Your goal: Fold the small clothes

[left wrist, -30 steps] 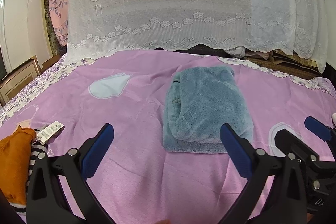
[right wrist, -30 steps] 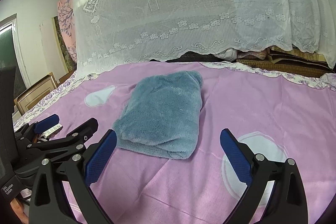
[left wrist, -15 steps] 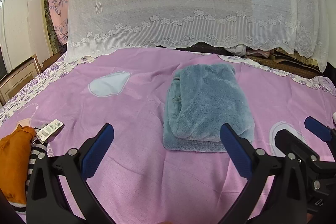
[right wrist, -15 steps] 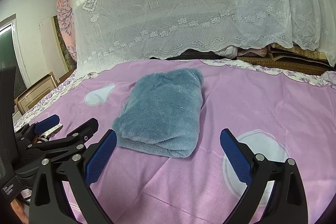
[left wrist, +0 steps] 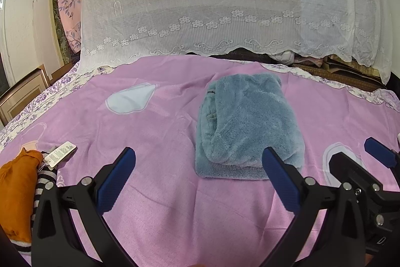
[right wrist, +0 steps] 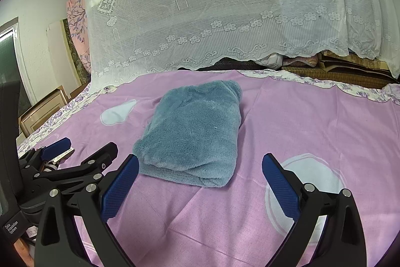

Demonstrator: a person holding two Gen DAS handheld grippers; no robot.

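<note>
A fluffy grey-blue garment (left wrist: 246, 126) (right wrist: 195, 134) lies folded into a thick rectangle on the pink bedsheet (left wrist: 160, 131) (right wrist: 312, 116). My left gripper (left wrist: 200, 167) is open just short of its near edge, with nothing between the blue pads. My right gripper (right wrist: 200, 174) is open too, hovering in front of the garment's near fold and holding nothing. The right gripper (left wrist: 375, 167) shows at the right edge of the left wrist view. In the right wrist view the left gripper (right wrist: 80, 149) appears at the lower left.
An orange garment (left wrist: 15, 189) and a striped one (left wrist: 45, 182) with a paper tag (left wrist: 60, 154) lie at the left of the bed. A white lace curtain (left wrist: 225, 4) hangs across the far side. Wooden furniture (left wrist: 22, 94) stands at the left.
Both grippers have drawn slightly back and tilted up from the folded garment, so it sits a little lower in both views. The garment itself has not moved.
</note>
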